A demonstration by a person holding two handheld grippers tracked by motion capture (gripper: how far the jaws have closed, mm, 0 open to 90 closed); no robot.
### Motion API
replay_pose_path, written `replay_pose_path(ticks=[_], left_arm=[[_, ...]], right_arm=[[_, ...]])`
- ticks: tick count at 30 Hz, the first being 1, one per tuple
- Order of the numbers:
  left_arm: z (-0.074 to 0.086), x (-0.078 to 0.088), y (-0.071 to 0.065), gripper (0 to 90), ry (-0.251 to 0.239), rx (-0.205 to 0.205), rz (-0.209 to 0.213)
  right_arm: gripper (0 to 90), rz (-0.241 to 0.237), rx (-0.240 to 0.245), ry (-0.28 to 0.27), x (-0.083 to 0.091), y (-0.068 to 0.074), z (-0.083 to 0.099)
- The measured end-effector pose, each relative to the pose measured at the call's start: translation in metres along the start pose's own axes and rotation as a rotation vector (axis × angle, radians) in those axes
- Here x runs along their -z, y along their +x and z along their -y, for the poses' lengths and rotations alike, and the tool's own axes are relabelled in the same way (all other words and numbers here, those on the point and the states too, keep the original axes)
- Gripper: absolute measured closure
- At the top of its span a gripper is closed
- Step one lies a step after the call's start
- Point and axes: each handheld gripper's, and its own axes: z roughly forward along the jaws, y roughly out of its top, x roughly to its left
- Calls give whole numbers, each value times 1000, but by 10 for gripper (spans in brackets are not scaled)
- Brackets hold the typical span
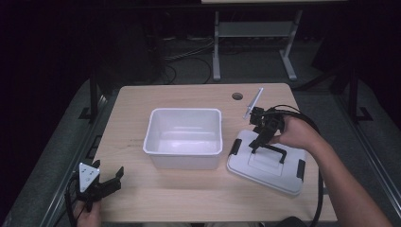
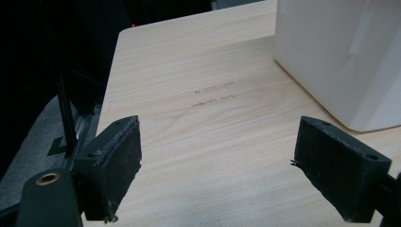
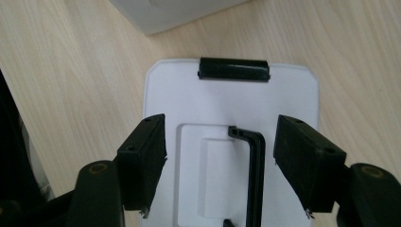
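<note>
While the white plastic lid [image 1: 267, 163] lies flat on the table [image 1: 189, 94] to the right of the open white bin [image 1: 184, 137], your right gripper [image 1: 259, 142] hangs directly over it, jaws spread and holding nothing. In the right gripper view the black handle [image 3: 255, 165] sits between the two pads, nearer the right-hand one, and its long bar runs parallel to the pad faces, so the jaws straddle it across its thin dimension. In my judgement, that is the relation your next move turns on: the handle is just below and already bracketed, so a short descent and a squeeze should do, with a slight sideways shift to centre it. The handle is a slim, rigid, glossy bar with bent ends, set over a shallow rectangular recess in the lid; the lid itself is smooth, hard plastic with rounded corners and a black latch [image 3: 234, 69] at each short end. It looks slick, so grip the bar squarely. Your right hand is clearly the nearer one. Your left gripper [image 1: 111, 178] rests well apart at the near left corner of the pale wood-grain table, its foam-faced pads wide apart and empty, with the bin's wall [image 2: 340, 56] ahead and to its right.
</note>
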Motion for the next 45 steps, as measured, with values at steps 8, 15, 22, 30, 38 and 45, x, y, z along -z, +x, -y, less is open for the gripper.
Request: replay_pose_path(ticks=[8, 15, 22, 30, 38, 45], left_arm=[[0, 0, 0, 150, 1, -4, 2], [0, 0, 0, 150, 1, -5, 2], [0, 0, -1, 150, 0, -5, 3], [0, 0, -1, 150, -1, -7, 3], [0, 0, -2, 150, 2, -10, 3], [0, 0, -2, 150, 1, -10, 3]], right_arm=[[345, -14, -34, 9, -12, -9, 18], [346, -13, -56, 24, -20, -14, 30], [349, -12, -73, 37, -30, -17, 41], [357, -14, -95, 36, -36, -23, 52], [373, -22, -111, 46, -45, -26, 57], [439, -23, -112, 50, -51, -27, 61]])
